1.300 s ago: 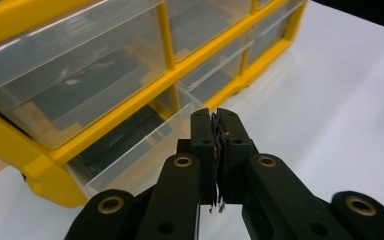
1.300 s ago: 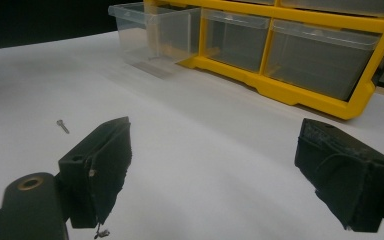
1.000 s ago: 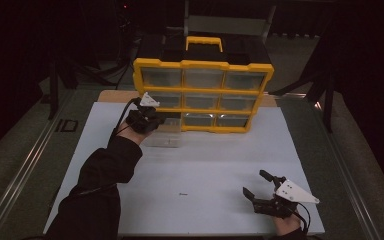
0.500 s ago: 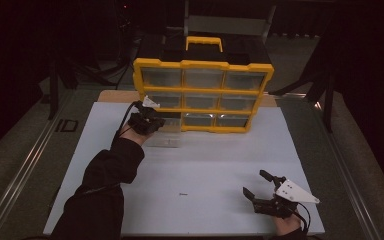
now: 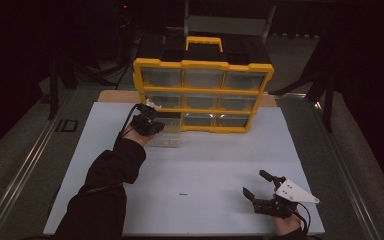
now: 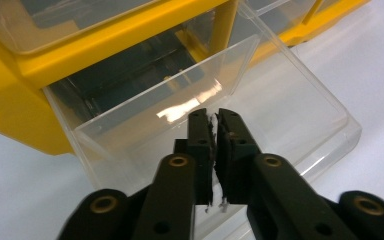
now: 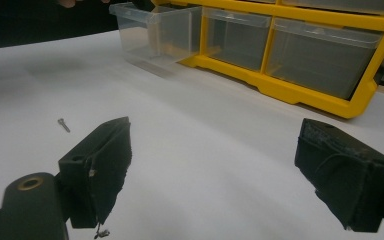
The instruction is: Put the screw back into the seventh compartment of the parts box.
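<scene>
A yellow organizer (image 5: 203, 91) with clear drawers stands upright at the back of the white table (image 5: 215, 165). Its bottom-left clear drawer (image 5: 169, 136) is pulled out onto the table, seen close up as the clear drawer (image 6: 290, 100). My left gripper (image 5: 151, 126) hovers just over this drawer, and in the left gripper view the left gripper (image 6: 211, 114) has its jaws shut, pad against pad, pointing into the drawer. My right gripper (image 5: 254, 183) rests near the front right edge; in its own view the right gripper (image 7: 215, 150) stands wide open with nothing between the pads. A small screw (image 5: 182, 193) lies on the table.
The screw (image 7: 63, 124) sits left of my right gripper, on bare white surface. The organizer (image 7: 300, 85) and the pulled-out drawer (image 7: 150, 30) lie beyond it. A black carry handle area tops the organizer. Grey table borders run along both sides.
My left hand has sunk a little toward the pulled-out drawer. The right gripper has stayed put.
</scene>
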Available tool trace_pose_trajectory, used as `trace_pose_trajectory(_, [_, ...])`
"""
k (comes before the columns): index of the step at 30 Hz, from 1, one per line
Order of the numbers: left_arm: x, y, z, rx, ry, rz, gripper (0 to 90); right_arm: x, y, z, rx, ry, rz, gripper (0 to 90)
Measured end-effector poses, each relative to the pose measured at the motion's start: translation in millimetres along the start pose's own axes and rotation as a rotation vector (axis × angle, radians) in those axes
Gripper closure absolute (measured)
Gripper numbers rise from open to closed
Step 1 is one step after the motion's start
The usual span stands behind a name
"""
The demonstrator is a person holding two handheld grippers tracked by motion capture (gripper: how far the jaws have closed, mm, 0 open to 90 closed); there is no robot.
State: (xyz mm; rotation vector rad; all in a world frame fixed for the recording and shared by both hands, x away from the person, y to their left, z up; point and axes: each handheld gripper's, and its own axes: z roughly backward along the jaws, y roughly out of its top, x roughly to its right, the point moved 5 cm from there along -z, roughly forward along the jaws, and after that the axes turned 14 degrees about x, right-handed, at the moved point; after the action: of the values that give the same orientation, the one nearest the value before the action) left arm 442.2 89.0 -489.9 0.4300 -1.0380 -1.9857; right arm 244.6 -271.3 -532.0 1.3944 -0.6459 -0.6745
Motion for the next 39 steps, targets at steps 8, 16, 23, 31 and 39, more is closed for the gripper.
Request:
trace_pose_trajectory(8, [0.7, 4.1, 7.2, 0.03, -0.031, 0.02, 65.3, 0.7, 0.0, 0.3, -0.001, -0.002, 0.002, 15.0])
trace_pose_trajectory(16, [7.5, 14.5, 26.4, 0.087, -0.081, 0.011, 52.4, 0.2, 0.0, 0.0, -0.002, -0.003, 0.002, 14.9])
trace_pose_trajectory(23, [18.4, 16.4, 39.7, 0.118, -0.123, -0.011, 36.0, 0.6, -0.4, -0.3, -0.003, -0.005, 0.005, 14.9])
trace_pose_trajectory(31, [33.5, 15.6, 51.7, 0.147, -0.174, -0.057, 19.4, 0.0, -0.2, -0.4, -0.004, -0.004, 0.007, 14.9])
trace_pose_trajectory(39, [49.4, 2.6, 55.9, 0.153, -0.231, -0.082, 14.1, -0.2, -0.1, -0.5, -0.004, -0.004, 0.006, 14.9])
